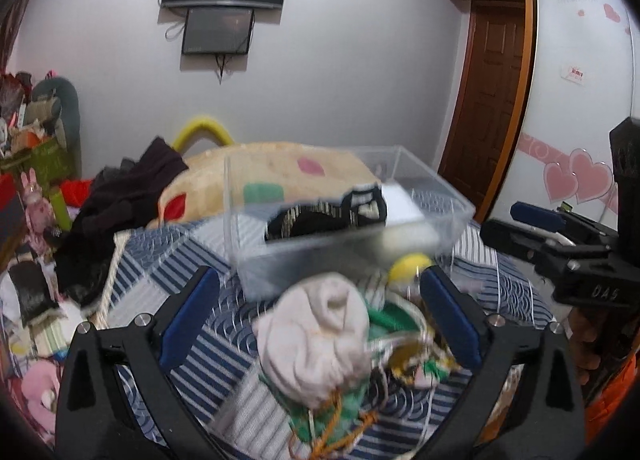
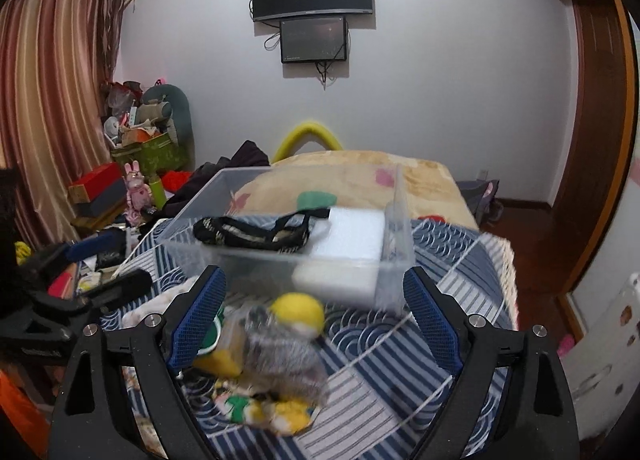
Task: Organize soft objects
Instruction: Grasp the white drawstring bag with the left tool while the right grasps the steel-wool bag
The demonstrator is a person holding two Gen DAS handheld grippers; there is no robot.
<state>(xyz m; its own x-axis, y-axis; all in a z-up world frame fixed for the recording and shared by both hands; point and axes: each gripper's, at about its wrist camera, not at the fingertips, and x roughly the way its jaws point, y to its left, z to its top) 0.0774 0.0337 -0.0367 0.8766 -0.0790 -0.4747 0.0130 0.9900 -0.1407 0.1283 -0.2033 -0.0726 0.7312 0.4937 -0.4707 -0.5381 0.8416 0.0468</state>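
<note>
A heap of rolled socks [image 1: 316,344] lies on the striped bedspread [image 1: 224,344] between the spread, empty left tongs [image 1: 320,308]; the right tongs [image 2: 316,312], equally wide and holding nothing, frame a grey sock [image 2: 280,356] and a yellow ball [image 2: 298,312]. Just beyond both stands a clear plastic box [image 1: 340,216] holding a black patterned sock [image 1: 324,216] and a white block [image 1: 400,204]. With the pile so tangled, a pinch would likely drag up neighbouring pieces or loose threads.

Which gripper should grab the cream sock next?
Left, probably. The cream sock lies between the open left gripper fingers. The right gripper, also open, frames the grey sock instead.
</note>
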